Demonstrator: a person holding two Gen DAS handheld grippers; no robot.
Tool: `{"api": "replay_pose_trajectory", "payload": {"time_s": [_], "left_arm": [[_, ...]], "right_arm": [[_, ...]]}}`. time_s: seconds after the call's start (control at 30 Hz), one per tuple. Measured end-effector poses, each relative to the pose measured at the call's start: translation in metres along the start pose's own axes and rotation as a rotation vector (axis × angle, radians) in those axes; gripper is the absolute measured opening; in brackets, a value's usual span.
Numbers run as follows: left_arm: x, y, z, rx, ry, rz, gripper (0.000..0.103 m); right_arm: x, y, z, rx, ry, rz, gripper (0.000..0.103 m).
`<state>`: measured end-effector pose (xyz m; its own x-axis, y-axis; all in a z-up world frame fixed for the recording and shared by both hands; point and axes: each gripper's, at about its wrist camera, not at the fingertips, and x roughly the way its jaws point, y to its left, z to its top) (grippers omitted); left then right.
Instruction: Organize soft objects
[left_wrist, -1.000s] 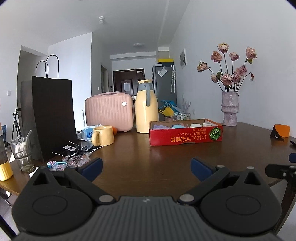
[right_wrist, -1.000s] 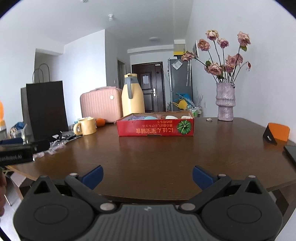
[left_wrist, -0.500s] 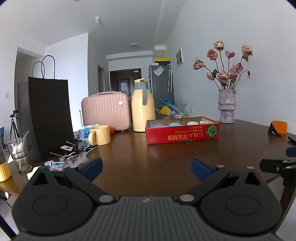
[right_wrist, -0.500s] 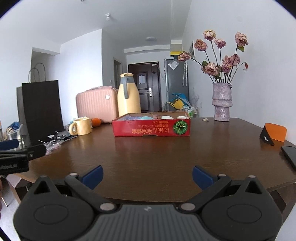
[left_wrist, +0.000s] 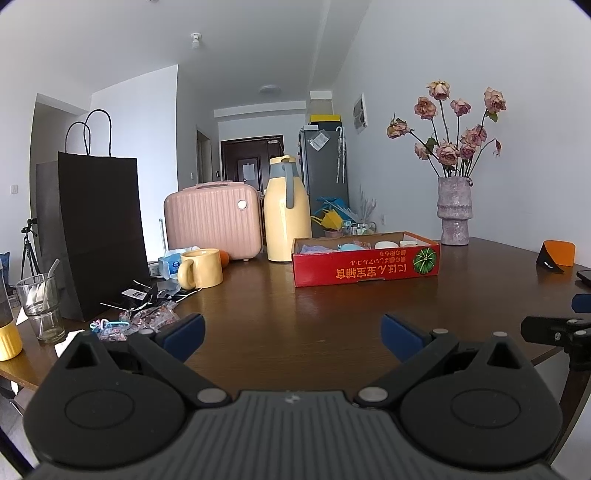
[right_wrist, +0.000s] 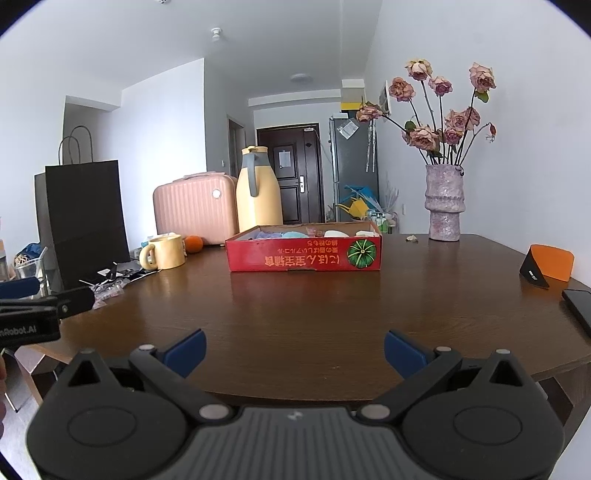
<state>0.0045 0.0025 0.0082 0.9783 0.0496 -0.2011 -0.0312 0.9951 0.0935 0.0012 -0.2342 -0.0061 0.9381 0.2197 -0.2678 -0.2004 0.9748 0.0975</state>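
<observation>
Both grippers hang over the near edge of the dark brown wooden table (right_wrist: 332, 306), side by side and pointing toward its far edge. The left gripper (left_wrist: 291, 332) has its blue-tipped jaws spread wide with nothing between them, and same deal for the right gripper (right_wrist: 293, 349), wide apart and empty. In the left wrist view the right one pokes in at the right border.

The shallow red cardboard box with a green pumpkin print (right_wrist: 304, 254) sits toward the far edge of the table, roughly centred ahead of the right gripper. Its long axis runs left to right, parallel to the near edge, with a long printed side facing the cameras and the lettering upside down. Inside it are the soft pastel bits (right_wrist: 280, 233), purple and light blue toward the left end, white ones toward the right. Can't really tell what each piece is, only their tops clear the box wall.

Just behind the box's left end stands a tall pale yellow thermos jug with a grey handle (left_wrist: 287, 210), with a small pink ribbed suitcase (left_wrist: 212, 221) beside it. Toward the left edge are a yellow ceramic mug (left_wrist: 201, 267), a black paper shopping bag (left_wrist: 98, 232) and a scatter of small wrappers (left_wrist: 147, 317). A mottled purple vase of dried pink roses (right_wrist: 445, 201) stands at the far right corner, and an orange and black folded card (right_wrist: 550, 264) is by the right edge.
</observation>
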Motion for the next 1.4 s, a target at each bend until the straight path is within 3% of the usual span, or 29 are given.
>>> {"api": "replay_pose_trajectory", "payload": {"time_s": [1.4], "left_arm": [[-0.0044,-0.0031,-0.0006,0.025,-0.025,-0.042,0.103]], "right_arm": [[0.0024,-0.0004,0.0011,0.004,0.007,0.012,0.103]]}}
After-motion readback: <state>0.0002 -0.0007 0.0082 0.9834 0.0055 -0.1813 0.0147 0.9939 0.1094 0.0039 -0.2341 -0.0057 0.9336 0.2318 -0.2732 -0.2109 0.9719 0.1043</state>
